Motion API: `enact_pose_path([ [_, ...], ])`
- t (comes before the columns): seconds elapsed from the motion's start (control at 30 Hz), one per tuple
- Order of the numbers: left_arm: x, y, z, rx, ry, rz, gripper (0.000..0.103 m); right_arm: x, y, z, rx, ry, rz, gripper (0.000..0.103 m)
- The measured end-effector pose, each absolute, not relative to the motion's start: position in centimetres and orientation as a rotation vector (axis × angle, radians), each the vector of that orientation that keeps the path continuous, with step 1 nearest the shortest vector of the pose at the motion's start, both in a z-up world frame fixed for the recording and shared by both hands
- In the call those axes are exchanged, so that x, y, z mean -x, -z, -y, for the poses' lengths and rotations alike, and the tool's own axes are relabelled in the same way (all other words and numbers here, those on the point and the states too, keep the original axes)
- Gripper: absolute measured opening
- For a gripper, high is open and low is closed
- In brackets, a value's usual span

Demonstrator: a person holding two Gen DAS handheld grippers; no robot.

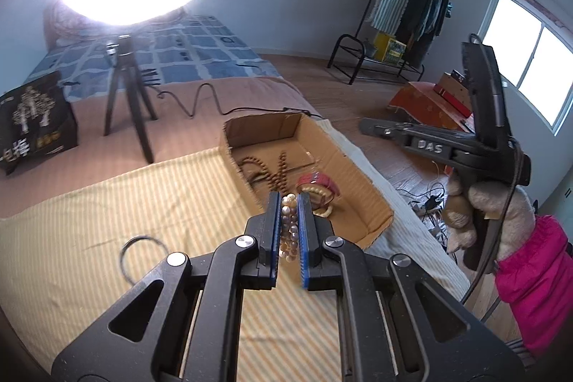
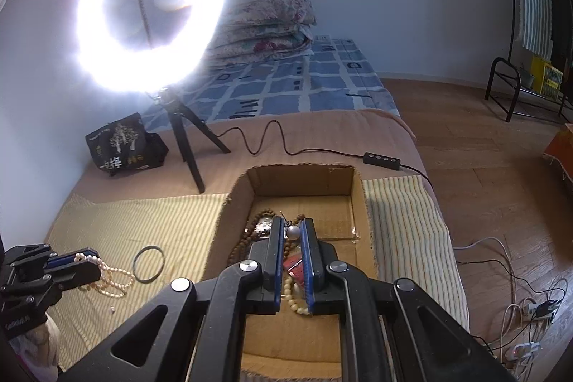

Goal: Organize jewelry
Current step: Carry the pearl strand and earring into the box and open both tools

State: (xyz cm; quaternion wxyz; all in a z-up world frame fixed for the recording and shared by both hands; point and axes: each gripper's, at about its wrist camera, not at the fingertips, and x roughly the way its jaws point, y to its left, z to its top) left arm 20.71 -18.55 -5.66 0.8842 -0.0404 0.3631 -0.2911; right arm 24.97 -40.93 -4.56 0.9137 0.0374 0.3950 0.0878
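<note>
A pearl strand (image 1: 289, 224) is pinched between the narrowed jaws of the left gripper (image 1: 288, 203); from the right wrist view the same strand (image 2: 107, 274) is seen trailing from that gripper (image 2: 77, 256) down onto the striped cloth (image 2: 107, 221), so it appears only partly lifted. The grip is taken near one end, probably so the rest can hang free and be carried without tangling.

The box (image 1: 358, 174) lies at one o'clock from the left gripper, and a brown bead string (image 1: 268, 170), a red watch (image 1: 318, 183) and a cream bracelet (image 1: 320, 199) are already gathered in it. The box appears to serve as the collecting place.

The right gripper (image 2: 294, 231) is held over the box (image 2: 360, 203), its jaws narrow about a silvery ball (image 2: 293, 232) on a chain; whether the ball is truly clamped cannot be told.

A dark ring (image 2: 148, 264) is left on the cloth at three o'clock from the pearls, not yet collected.
</note>
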Motion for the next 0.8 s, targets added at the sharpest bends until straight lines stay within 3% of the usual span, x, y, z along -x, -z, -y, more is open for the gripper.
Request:
enact_pose_path([
  [0.67,-22.7,8.8,24.5,0.035,0.654,-0.803,0.007,-28.2,8.4,43.0,-0.134,-0.188,-0.87,0.009],
  [0.7,-22.7,8.8,24.7,0.027,0.652,-0.804,0.007,-28.2,8.5,42.9,-0.133,-0.187,-0.87,0.011],
  [0.77,-22.7,8.9,24.8,0.021,0.656,-0.8,0.007,-28.2,8.5,43.0,-0.134,-0.18,-0.866,0.025],
  [0.8,-22.6,8.8,24.9,0.02,0.66,-0.797,0.007,-28.1,8.5,43.0,-0.139,-0.182,-0.865,0.026],
])
